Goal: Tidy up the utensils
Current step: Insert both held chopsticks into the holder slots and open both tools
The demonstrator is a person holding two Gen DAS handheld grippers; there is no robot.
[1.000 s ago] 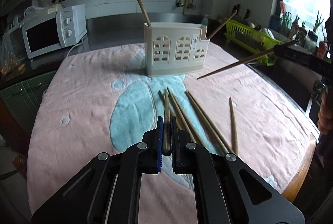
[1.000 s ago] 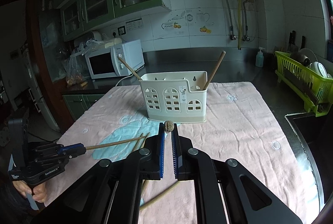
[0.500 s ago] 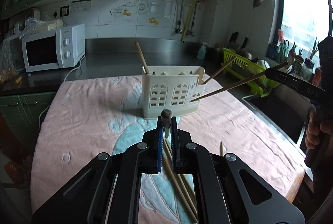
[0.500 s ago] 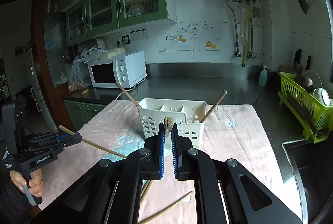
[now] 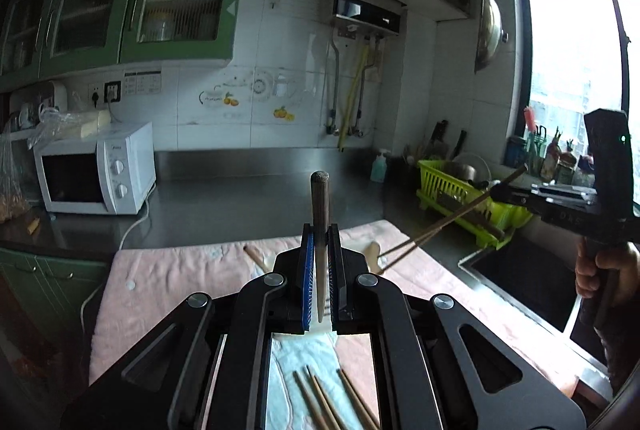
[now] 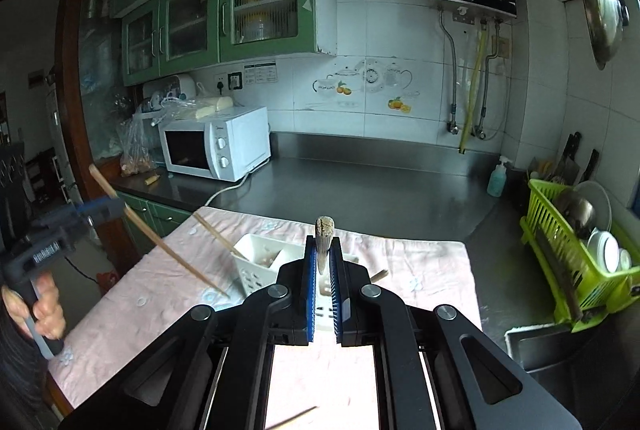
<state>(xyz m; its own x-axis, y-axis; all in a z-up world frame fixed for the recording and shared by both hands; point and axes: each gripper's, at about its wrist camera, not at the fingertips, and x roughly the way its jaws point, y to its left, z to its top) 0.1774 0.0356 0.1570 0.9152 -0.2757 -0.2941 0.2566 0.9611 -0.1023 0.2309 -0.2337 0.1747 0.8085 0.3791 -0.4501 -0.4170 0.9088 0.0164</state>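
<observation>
Both grippers were raised above the pink towel (image 6: pixel 420 266). The left gripper (image 5: pixel 320 262) pinched a chopstick (image 5: pixel 320 214) end-on; the right gripper (image 6: pixel 325 270) pinched a second chopstick (image 6: pixel 325 230), above the white utensil holder (image 6: pixel 256 262) standing on the towel. Loose chopsticks (image 5: pixel 320 402) lay on the towel nearer than the holder.

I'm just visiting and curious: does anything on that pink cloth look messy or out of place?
Yes. Several loose wooden chopsticks lie scattered on the pink towel instead of standing in the white plastic utensil holder. The two chopsticks already in the holder lean outward at opposite slants.
</observation>
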